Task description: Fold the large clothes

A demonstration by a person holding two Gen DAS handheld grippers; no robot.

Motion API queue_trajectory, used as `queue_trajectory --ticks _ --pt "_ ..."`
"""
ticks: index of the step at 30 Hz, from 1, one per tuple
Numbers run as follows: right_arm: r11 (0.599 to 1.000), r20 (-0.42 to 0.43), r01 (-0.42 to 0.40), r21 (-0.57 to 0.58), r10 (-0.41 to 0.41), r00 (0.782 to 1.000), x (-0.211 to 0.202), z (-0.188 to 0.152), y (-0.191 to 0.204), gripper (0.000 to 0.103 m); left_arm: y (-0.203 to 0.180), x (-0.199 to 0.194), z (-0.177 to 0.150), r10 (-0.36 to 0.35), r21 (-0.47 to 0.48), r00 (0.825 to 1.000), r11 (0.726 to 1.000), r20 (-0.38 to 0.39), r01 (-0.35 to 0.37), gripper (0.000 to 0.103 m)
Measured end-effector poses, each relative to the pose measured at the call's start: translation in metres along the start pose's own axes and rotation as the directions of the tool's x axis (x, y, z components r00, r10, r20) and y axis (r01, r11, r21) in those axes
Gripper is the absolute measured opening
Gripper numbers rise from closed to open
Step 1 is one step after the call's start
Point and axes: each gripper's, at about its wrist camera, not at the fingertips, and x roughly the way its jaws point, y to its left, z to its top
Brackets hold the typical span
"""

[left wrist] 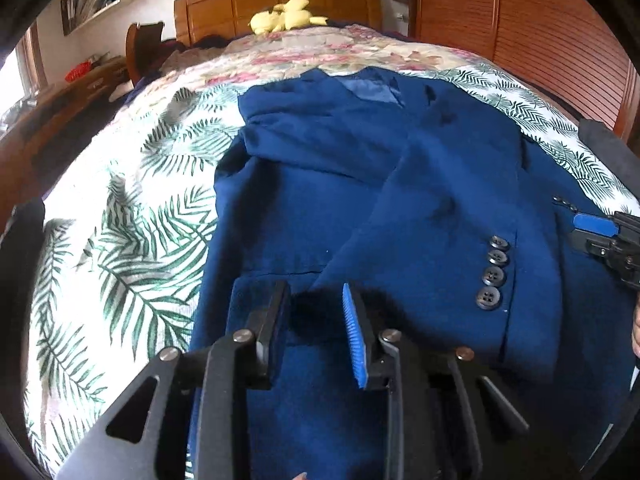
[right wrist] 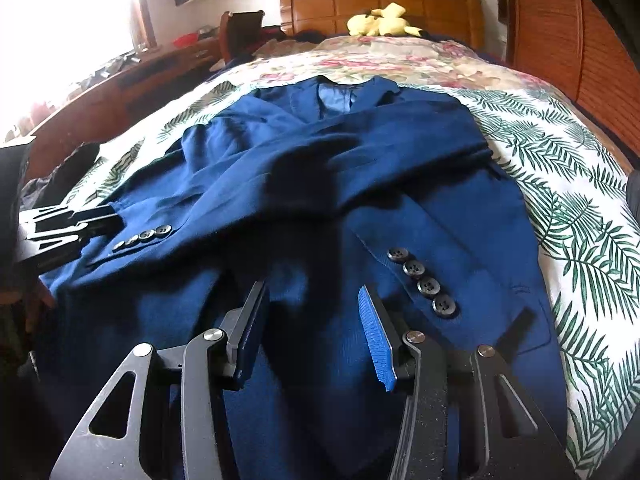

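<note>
one blue jacket (right wrist: 320, 208), two sleeves

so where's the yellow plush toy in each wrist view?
Left wrist: yellow plush toy sits top centre, at the far end of the bed, in front of the wooden headboard.
Right wrist: yellow plush toy sits top, right of centre, again in front of the wooden headboard.
Shared landmark: the blue jacket spread on the leaf-print cover, its collar towards the toy.
</note>
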Motion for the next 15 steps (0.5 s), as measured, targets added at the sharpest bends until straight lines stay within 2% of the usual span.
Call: queue_trajectory --ticks 7,10,12,14,15 --pt "1.0 -0.008 0.001 -0.012 -0.001 1.0 0.001 0.0 0.002 0.047 -0.009 0.002 0.0 0.039 0.043 0.999 0.998 -0.006 -0.039 0.026" --pt "1.0 -0.011 0.005 -0.024 -0.005 1.0 0.003 0.0 0.004 0.047 -0.007 0.001 0.0 -0.003 0.044 1.0 0.999 -0.007 0.003 0.026" --pt "1.0 -0.012 0.004 -0.027 -0.005 1.0 0.003 0.0 0.004 0.047 -0.002 0.0 0.0 -0.068 0.032 0.998 0.997 -0.009 0.068 0.017" --pt "1.0 -0.012 0.002 -0.026 -0.002 1.0 0.003 0.0 0.003 0.047 -0.001 -0.003 0.001 -0.092 0.036 0.996 0.995 -0.001 0.092 0.001" --pt "1.0 -0.013 0.001 -0.025 -0.001 1.0 0.003 0.0 0.004 0.047 -0.002 -0.007 0.001 -0.091 0.04 0.996 0.995 0.013 0.09 0.001"
